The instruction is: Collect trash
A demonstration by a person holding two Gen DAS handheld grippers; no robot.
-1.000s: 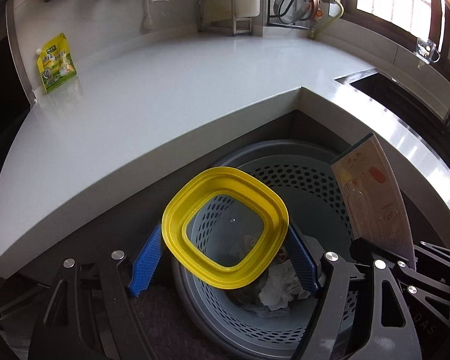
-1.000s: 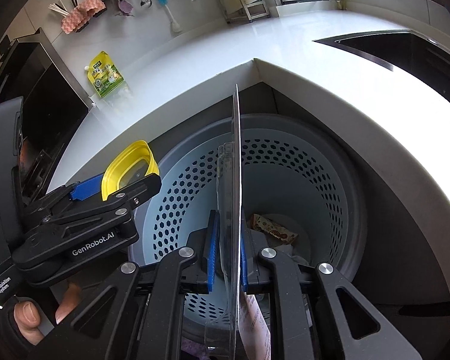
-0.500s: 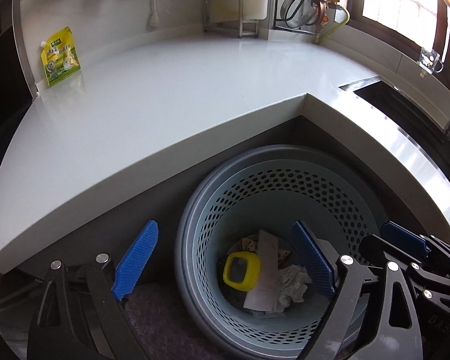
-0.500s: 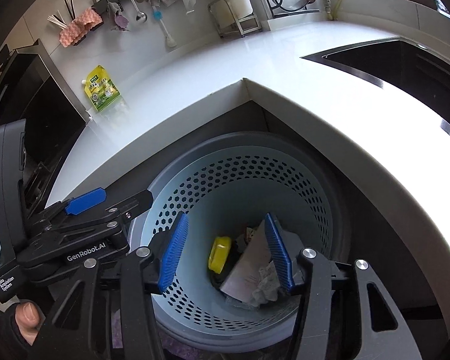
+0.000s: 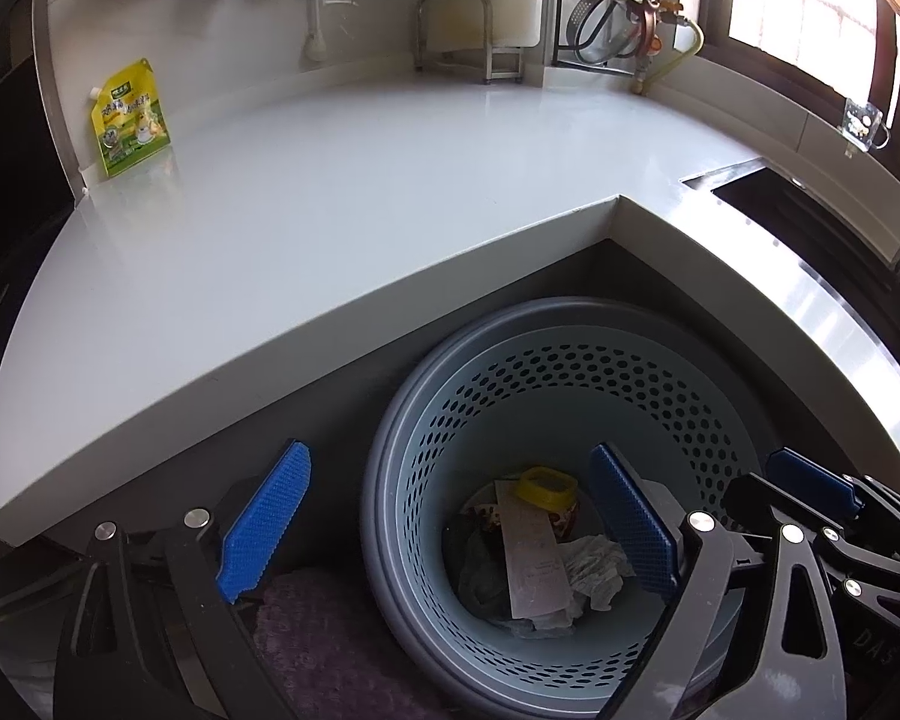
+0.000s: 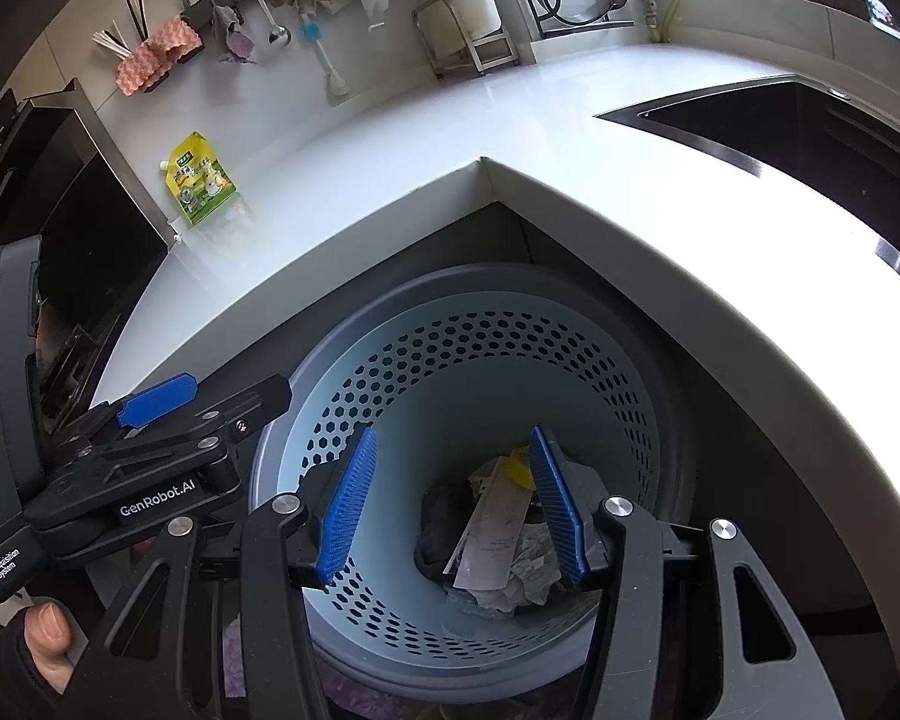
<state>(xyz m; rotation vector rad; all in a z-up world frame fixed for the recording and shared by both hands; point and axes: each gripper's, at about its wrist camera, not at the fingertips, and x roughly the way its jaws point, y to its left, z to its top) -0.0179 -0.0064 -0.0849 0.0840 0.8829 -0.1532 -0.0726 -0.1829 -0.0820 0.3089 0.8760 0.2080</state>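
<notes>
both hands are parked over the round grey-blue perforated plastic bin (image 5: 570,420) tucked under the corner of the white countertop (image 5: 330,210); the left gripper (image 5: 444,525) has its jaws spread about as wide as they go and still easing apart a touch, with nothing between them; the right gripper (image 6: 450,504) sits roughly half open, also empty. the trash itself is down at the bottom of the bin: the yellow square plastic lid (image 5: 546,486), the long flat printed card packaging (image 5: 531,558) and some crumpled white paper (image 5: 594,558).

what could go wrong from here, i'd guess: the two tools hang very close together over the rim, so pulling them out carelessly could knock them into each other or clip the bin edge and shove it; also the green and yellow spouted pouch (image 5: 129,117) leaning by the far left wall looks more like a product than rubbish, so grabbing it next might be a mistake.

compared with a second back: the left one was clamped on that yellow lid and the right one pinched shut on the flat card above the bin; now both have let go and both pieces lie inside.
</notes>
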